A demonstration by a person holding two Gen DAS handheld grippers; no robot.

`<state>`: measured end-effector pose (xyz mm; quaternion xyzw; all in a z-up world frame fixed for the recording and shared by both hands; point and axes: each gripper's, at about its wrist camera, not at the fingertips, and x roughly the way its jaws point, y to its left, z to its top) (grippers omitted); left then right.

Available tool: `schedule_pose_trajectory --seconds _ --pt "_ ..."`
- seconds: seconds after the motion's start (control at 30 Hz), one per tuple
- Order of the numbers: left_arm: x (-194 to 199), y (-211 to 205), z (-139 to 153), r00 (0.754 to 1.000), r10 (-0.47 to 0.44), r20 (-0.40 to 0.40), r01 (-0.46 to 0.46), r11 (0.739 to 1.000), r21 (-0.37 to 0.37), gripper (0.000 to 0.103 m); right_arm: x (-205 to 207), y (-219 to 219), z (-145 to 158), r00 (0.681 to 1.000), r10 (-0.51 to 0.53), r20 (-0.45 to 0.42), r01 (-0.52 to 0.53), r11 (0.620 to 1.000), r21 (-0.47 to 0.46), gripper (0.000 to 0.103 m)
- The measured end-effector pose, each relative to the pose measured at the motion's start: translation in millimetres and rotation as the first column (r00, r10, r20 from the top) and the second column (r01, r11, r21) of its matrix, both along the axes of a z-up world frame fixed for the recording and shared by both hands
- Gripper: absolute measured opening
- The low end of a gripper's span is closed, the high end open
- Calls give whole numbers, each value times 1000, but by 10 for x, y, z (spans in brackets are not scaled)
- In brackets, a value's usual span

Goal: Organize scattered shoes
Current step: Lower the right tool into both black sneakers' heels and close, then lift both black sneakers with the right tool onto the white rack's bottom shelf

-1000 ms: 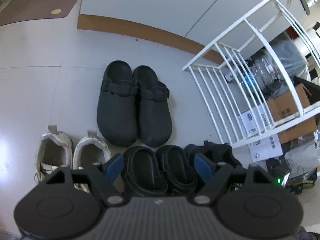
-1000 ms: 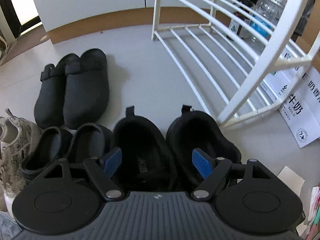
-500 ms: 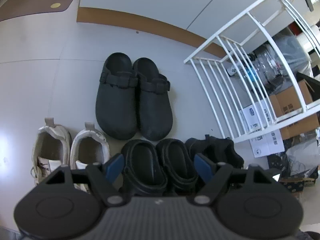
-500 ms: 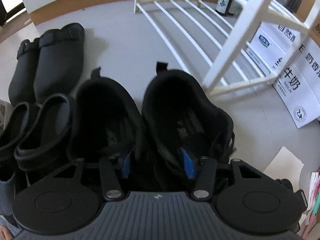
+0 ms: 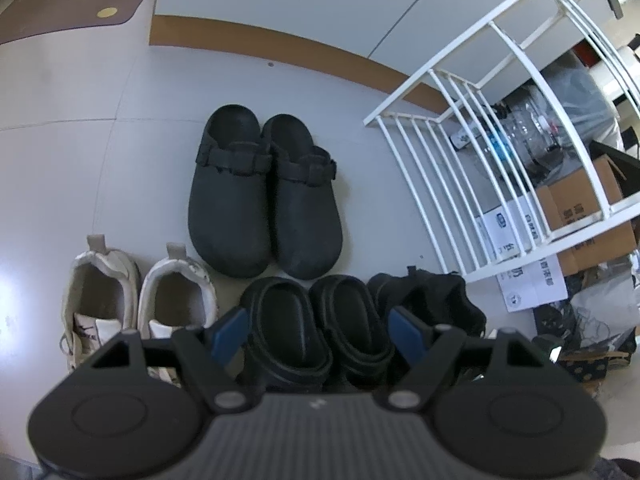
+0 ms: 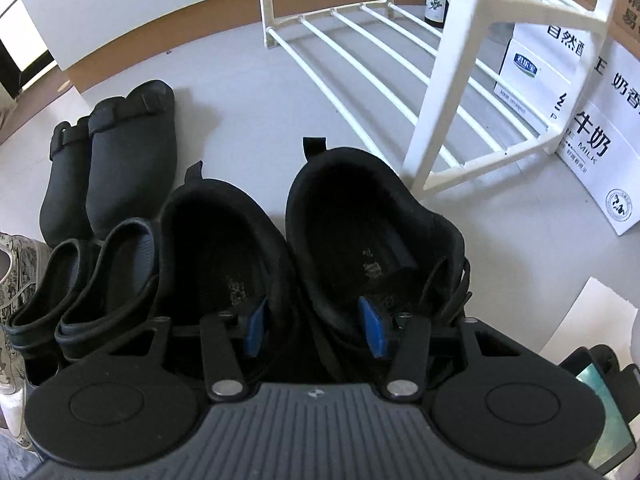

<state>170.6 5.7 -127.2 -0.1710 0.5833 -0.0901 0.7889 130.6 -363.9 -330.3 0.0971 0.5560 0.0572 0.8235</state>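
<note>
A pair of black sneakers (image 6: 360,232) sits on the floor by the white rack. My right gripper (image 6: 314,330) is shut on the pair: one blue pad (image 6: 256,330) is inside the left sneaker (image 6: 224,248), the other inside the right sneaker, pinching their adjoining walls. My left gripper (image 5: 316,332) is open and empty, above a pair of black slides (image 5: 316,328). Black clogs (image 5: 264,196) lie beyond. White sneakers (image 5: 136,304) sit at the left. The black sneakers also show in the left wrist view (image 5: 432,300).
A white slatted shoe rack (image 6: 400,64) stands at the right, its near leg beside the right sneaker. Milk cartons (image 6: 592,120), a dark bottle (image 6: 436,4) and cardboard boxes (image 5: 576,204) crowd behind it. A wall with a brown baseboard (image 5: 280,48) runs along the back.
My right gripper has dropped into the black sneakers and closed its jaws on their inner walls. My left gripper has risen slightly and stays open.
</note>
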Motion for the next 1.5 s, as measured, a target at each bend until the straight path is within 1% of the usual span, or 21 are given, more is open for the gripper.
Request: schedule_pose_trajectory --seconds 0.17,0.33,0.43,0.53,0.6,0.67,0.77,1.07,1.17,1.33,1.5 --pt "1 15 2 1000 -2 2 2 1000 1 80 -26 -45 -79 1000 -6 13 6 1000 15 48" --pt "-10 20 -21 1000 -5 -5 5 1000 3 80 -58 -21 -140 1000 -13 23 13 1000 -9 47" --pt "-19 31 -22 1000 -9 -5 9 1000 4 80 -64 -21 -150 1000 -7 26 7 1000 -14 41" --pt "-14 32 -22 1000 -8 -4 8 1000 5 80 -48 49 -147 999 39 29 -37 998 -51 34" --pt "-14 27 -17 1000 -9 -2 9 1000 5 80 -44 86 -133 998 48 26 -46 997 -66 30" --pt "-13 13 0 1000 -9 4 9 1000 4 80 -48 125 -113 998 54 28 -52 996 -77 22" --pt "-26 4 32 1000 -8 14 8 1000 1 80 -64 179 -79 999 38 30 -35 996 -84 19" --pt "-50 54 97 999 10 32 -10 1000 -11 80 -129 225 45 998 49 34 -46 994 -97 16" --pt "-43 65 134 999 23 35 -22 999 -26 80 -159 253 126 996 66 51 -61 993 -102 16" --pt "-16 44 252 998 49 49 -44 995 -89 80 -213 263 299 993 69 93 -61 994 -94 16" --pt "14 -37 359 996 51 78 -43 994 -100 80 -194 273 526 987 81 136 -67 992 -105 16"
